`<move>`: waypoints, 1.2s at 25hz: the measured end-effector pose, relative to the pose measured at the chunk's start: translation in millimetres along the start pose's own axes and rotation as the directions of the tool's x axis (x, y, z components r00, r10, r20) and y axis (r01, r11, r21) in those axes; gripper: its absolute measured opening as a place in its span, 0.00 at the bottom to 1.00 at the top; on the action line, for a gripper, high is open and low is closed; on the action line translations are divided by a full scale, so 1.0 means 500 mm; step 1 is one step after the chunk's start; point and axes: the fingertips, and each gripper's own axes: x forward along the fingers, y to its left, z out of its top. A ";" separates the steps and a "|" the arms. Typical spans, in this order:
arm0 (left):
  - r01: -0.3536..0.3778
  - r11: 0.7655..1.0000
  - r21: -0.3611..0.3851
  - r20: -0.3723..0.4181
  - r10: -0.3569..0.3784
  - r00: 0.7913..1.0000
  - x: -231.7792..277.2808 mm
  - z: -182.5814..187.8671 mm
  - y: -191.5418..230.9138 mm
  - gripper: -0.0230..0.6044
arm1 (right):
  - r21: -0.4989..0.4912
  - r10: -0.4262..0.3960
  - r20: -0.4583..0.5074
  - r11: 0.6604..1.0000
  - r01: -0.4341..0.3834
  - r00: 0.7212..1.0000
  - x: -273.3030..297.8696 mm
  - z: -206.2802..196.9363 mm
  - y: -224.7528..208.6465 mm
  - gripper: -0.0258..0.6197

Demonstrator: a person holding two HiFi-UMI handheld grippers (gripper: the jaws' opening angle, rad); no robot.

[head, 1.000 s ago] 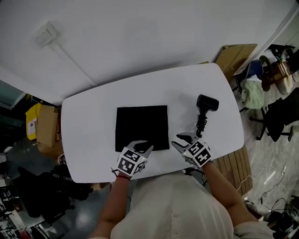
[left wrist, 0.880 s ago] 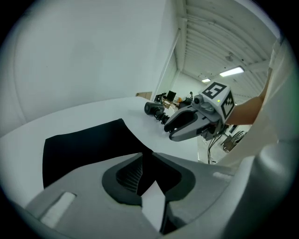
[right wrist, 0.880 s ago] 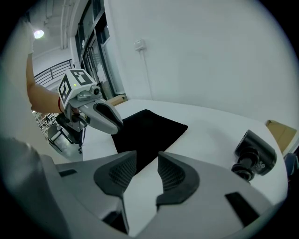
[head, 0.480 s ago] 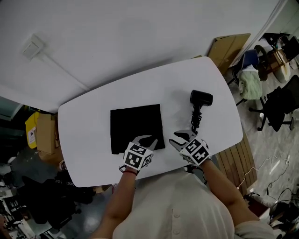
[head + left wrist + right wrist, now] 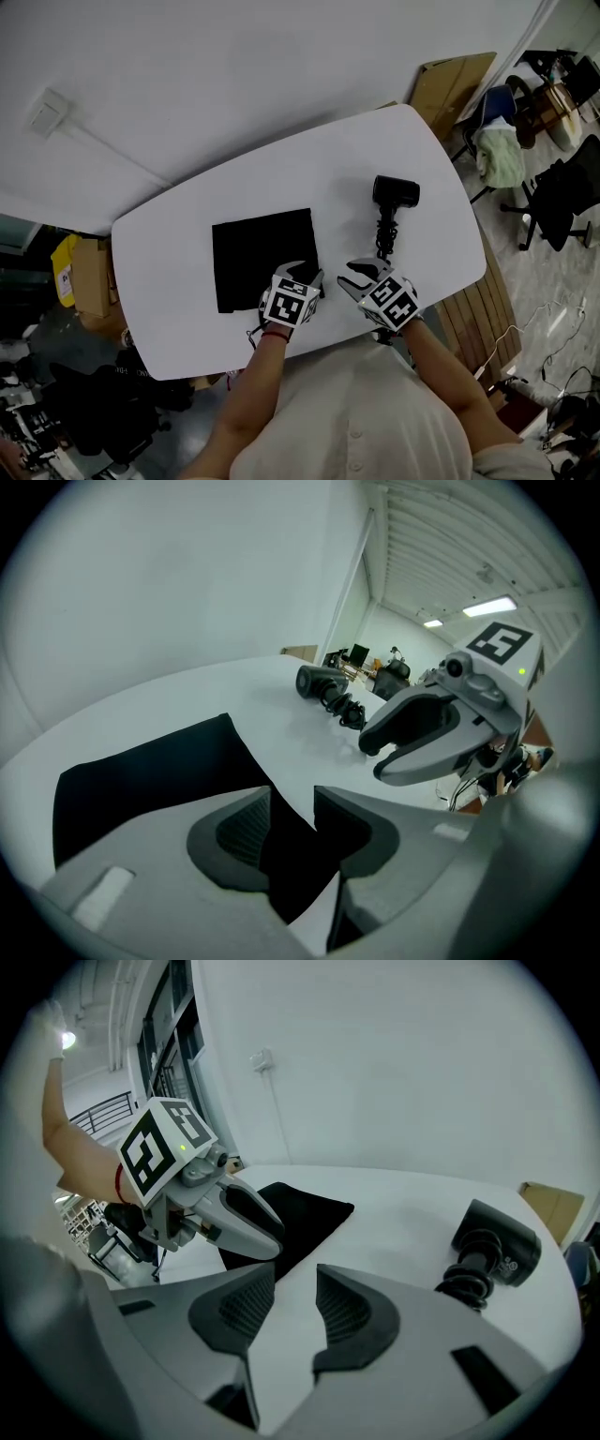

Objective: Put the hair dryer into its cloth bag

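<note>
The black cloth bag [image 5: 258,258] lies flat on the white table [image 5: 178,220]. To its right lies the black hair dryer [image 5: 395,192], its coiled cord [image 5: 384,239] running toward me. My left gripper [image 5: 309,278] sits at the bag's near right corner. Its jaws have just been opening, and the bag's corner [image 5: 281,855] shows in the gap between them without the pads pressing on it. My right gripper [image 5: 361,275] hovers open and empty just short of the cord. The right gripper view has the dryer [image 5: 497,1241] ahead to the right.
The table's front edge runs just under both grippers. Beyond the table's right end are a cardboard box [image 5: 450,80], office chairs [image 5: 562,187] and a slatted wooden board [image 5: 473,319]. A yellow box [image 5: 66,272] stands at the left.
My left gripper has moved right along the bag's near edge to its near right corner. The right gripper has stayed near the cord.
</note>
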 end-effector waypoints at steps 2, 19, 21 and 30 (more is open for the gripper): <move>-0.015 1.000 -0.009 -0.013 0.015 1.000 0.013 0.001 0.000 0.24 | 0.009 -0.003 0.003 1.000 0.003 1.000 -0.004 -0.004 -0.006 0.27; -0.233 0.971 -0.054 -0.167 0.222 0.961 0.073 -0.040 0.048 0.15 | 0.072 -0.004 0.006 0.997 0.003 1.000 -0.019 -0.041 -0.041 0.26; -0.240 0.968 -0.069 -0.164 0.226 0.960 0.069 -0.041 0.051 0.12 | 0.077 -0.005 0.009 0.997 0.004 1.000 -0.021 -0.041 -0.046 0.26; -0.201 0.947 -0.252 -0.049 0.195 0.980 0.023 -0.014 0.064 0.08 | 0.132 -0.046 0.053 0.990 0.039 0.998 -0.046 -0.024 -0.094 0.26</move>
